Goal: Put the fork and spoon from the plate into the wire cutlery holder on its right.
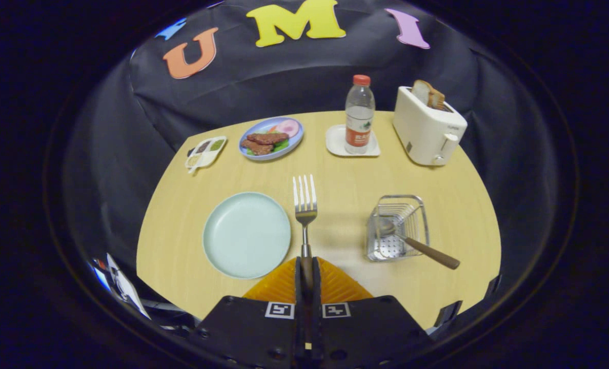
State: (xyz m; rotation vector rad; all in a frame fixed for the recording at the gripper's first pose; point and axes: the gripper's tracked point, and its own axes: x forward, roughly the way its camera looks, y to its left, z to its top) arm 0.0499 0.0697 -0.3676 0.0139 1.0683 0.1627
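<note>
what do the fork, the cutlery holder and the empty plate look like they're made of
Fork, clamped in the shut claw: bright, reflective tines suggest polished metal, probably steel.
Cutlery holder: thin shiny wires and a perforated base, so apparently chromed metal; the spoon inside has a brown handle that looks wooden.
Empty plate: pale green with a matte, even surface; plastic or glazed ceramic, hard to tell.

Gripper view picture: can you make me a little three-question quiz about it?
1. True or false: the pale green round plate still has cutlery on it.
2. What does the gripper clamp? A) silver metal fork B) clear water bottle
3. The wooden-handled spoon rests in the wire ______ holder.

Key: 1 false; 2 A; 3 cutlery.
</note>
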